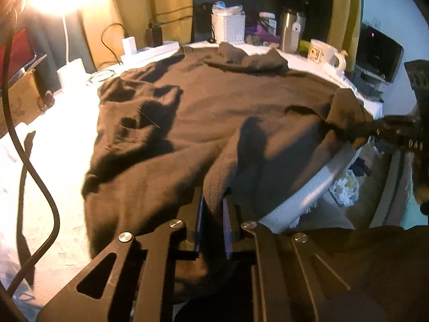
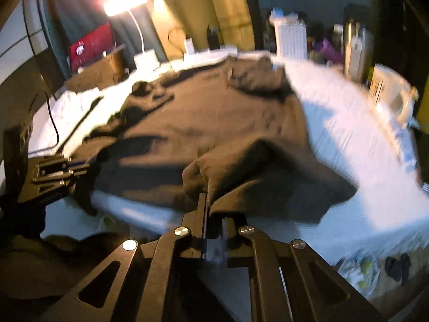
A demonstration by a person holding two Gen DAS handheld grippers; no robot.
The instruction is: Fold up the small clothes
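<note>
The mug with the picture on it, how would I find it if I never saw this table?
Start at the big brown garment spread over the white-covered table. Follow the table's far edge to the right, past the white basket and the steel flask. The mug stands there alone: white, a printed picture on its side, a curly handle pointing right.

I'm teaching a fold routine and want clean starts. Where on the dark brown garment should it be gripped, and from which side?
Grip the brown garment at its near hem, coming in from the table's front edge. That hem hangs at the edge, so fingers can close on it without digging under flat cloth. Both hand-held grippers do so: left and right each pinch a bunched hem fold.
</note>
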